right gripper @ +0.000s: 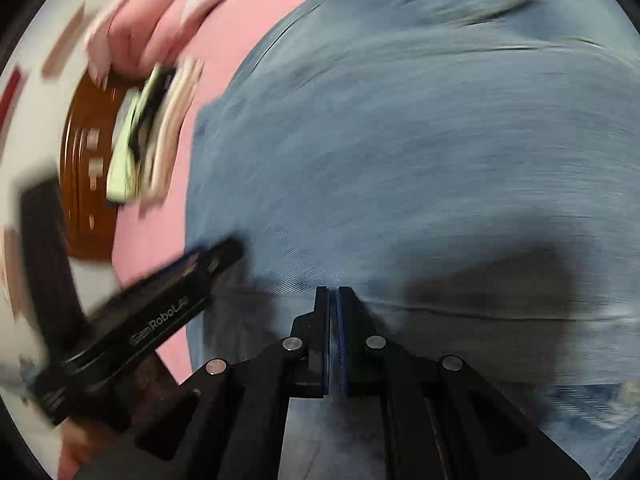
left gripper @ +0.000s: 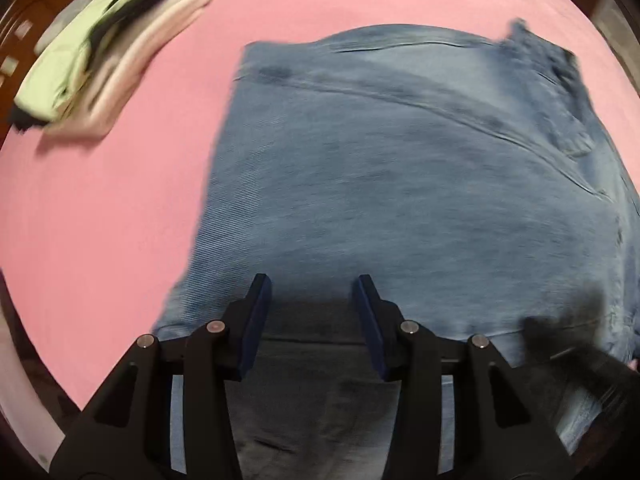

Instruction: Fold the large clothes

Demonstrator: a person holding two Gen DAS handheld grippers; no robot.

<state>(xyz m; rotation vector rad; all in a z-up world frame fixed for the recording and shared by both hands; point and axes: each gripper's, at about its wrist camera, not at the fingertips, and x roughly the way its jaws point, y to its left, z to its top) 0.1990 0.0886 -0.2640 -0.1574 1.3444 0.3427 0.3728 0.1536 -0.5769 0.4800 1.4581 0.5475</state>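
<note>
A pair of blue jeans [left gripper: 400,168] lies folded on a pink sheet [left gripper: 100,220] and fills most of both views [right gripper: 420,160]. My left gripper [left gripper: 314,284] is open above the near edge of the jeans, with nothing between its blue pads. My right gripper [right gripper: 333,292] is shut, pads together, over the jeans; no cloth shows between the tips. The left gripper's black body [right gripper: 160,312] shows at the left of the right wrist view. The right gripper shows as a dark blur [left gripper: 580,344] at the lower right of the left wrist view.
A stack of folded clothes [left gripper: 108,52], pale green, black and cream, sits on the sheet at the far left, also blurred in the right wrist view [right gripper: 152,132]. Brown wooden furniture [right gripper: 88,184] stands beyond the sheet's edge. Both views are motion-blurred.
</note>
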